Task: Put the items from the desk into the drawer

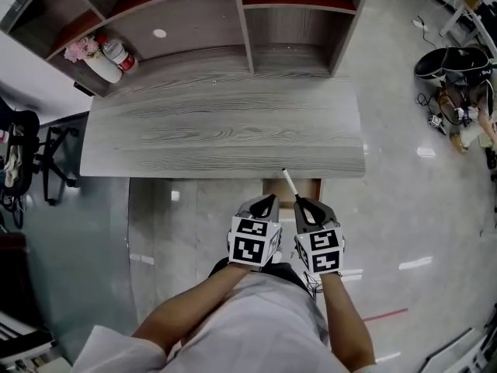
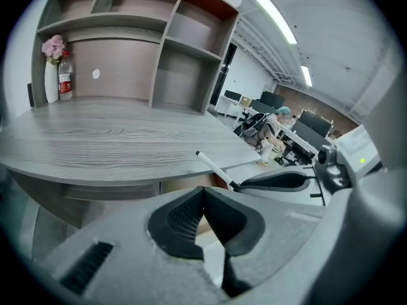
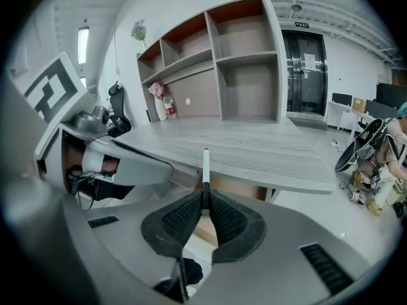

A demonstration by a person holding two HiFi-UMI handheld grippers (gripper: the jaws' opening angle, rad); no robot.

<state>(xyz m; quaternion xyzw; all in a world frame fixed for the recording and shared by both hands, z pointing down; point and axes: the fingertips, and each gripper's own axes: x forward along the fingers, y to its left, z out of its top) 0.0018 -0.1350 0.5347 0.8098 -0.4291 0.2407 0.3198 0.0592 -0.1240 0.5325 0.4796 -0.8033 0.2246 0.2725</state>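
My right gripper (image 1: 301, 201) (image 3: 204, 199) is shut on a white pen (image 1: 289, 183) (image 3: 205, 167) with a black end, which sticks forward past the front edge of the grey wooden desk (image 1: 217, 130). The pen (image 2: 215, 169) also shows in the left gripper view, beside the right gripper's finger. My left gripper (image 1: 268, 203) (image 2: 203, 196) is shut with nothing between its jaws, just left of the right one. Below the desk edge, a brown drawer (image 1: 292, 186) shows partly between the grippers. Both grippers hang in front of the desk, off its top.
A shelf unit (image 1: 248, 14) stands on the back of the desk. A white vase with pink flowers (image 1: 92, 56) and a small bottle (image 1: 119, 54) stand at the desk's back left. A black chair (image 1: 23, 158) is on the left, bags (image 1: 454, 64) on the floor at right.
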